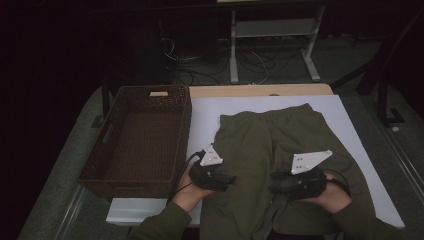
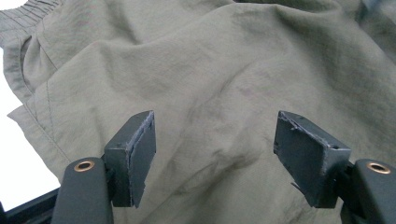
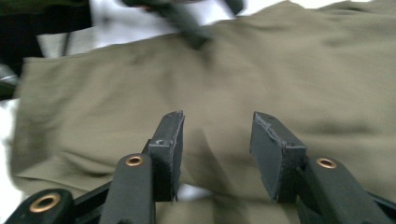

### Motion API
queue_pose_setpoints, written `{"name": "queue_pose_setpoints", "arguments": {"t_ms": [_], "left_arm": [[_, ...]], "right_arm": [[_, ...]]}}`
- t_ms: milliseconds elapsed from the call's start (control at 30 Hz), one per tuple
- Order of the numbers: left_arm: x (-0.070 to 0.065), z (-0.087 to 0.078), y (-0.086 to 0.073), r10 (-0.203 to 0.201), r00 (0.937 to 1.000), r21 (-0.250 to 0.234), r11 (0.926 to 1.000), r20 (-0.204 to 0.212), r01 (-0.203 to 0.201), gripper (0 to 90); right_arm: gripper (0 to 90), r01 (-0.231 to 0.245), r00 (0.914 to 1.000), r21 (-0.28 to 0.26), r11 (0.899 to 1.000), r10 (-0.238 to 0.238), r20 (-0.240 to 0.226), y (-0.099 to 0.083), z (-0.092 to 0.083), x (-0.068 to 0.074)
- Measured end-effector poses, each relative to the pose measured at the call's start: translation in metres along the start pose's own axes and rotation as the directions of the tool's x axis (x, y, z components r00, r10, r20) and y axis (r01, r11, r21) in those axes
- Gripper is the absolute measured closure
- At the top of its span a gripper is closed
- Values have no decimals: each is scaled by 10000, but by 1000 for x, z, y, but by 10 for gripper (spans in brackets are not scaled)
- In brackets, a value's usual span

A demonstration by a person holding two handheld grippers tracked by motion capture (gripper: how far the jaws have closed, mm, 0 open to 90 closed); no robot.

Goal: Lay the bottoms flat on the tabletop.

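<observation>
An olive green garment (image 1: 260, 150) lies spread on the white tabletop (image 1: 205, 115), its elastic waistband at the far end and its near part hanging over the front edge. My left gripper (image 1: 229, 179) is low over the garment's left side, pointing right. In the left gripper view the left gripper (image 2: 215, 133) is open wide above wrinkled cloth (image 2: 210, 70). My right gripper (image 1: 275, 189) is over the garment's near middle, pointing left. The right gripper (image 3: 217, 128) is open too, with the cloth (image 3: 280, 70) behind it and nothing between the jaws.
A dark brown wicker basket (image 1: 112, 145) stands empty at the table's left, close to my left hand. Beyond the table's far edge are a metal stand's legs (image 1: 235, 60) and cables on the floor. The other gripper (image 3: 187, 21) appears blurred in the right gripper view.
</observation>
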State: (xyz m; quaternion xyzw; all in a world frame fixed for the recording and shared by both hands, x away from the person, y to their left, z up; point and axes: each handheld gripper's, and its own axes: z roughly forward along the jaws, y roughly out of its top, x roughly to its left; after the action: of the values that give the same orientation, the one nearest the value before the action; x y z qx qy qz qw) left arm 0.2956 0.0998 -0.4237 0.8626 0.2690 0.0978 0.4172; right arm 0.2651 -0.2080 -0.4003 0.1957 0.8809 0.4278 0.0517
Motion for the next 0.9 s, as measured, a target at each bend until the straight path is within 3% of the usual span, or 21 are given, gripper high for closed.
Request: {"name": "queue_pose_setpoints", "arguments": {"t_ms": [67,267,367,533,600,733,900], "left_arm": [[0,0,0,-4,10000,-3,10000,5,4,294],[0,-1,0,-9,10000,-35,10000,-12,9,294],[-1,0,0,-13,10000,-27,10000,2,13,294],[-1,0,-1,6,10000,7,10000,1,-6,294],[-1,0,-1,25,10000,28,10000,-2,-25,294],[-2,0,-1,12,10000,17,10000,1,-12,294],[-2,1,-1,21,10000,54,10000,24,-21,294]], "right_arm": [[543,-186,9988,-29,9998,187,459,-5,-8,-11],[552,-546,9917,249,9982,513,1176,-16,-16,-30],[566,-691,9906,465,9965,630,1215,-21,-14,-34],[620,-601,9982,630,9962,603,-20,-22,-6,-21],[632,-356,9979,1029,9941,410,-505,-22,2,-10],[633,53,9919,1501,9887,139,-1265,-22,15,6],[603,205,9822,2097,9775,194,-1866,-23,28,16]]}}
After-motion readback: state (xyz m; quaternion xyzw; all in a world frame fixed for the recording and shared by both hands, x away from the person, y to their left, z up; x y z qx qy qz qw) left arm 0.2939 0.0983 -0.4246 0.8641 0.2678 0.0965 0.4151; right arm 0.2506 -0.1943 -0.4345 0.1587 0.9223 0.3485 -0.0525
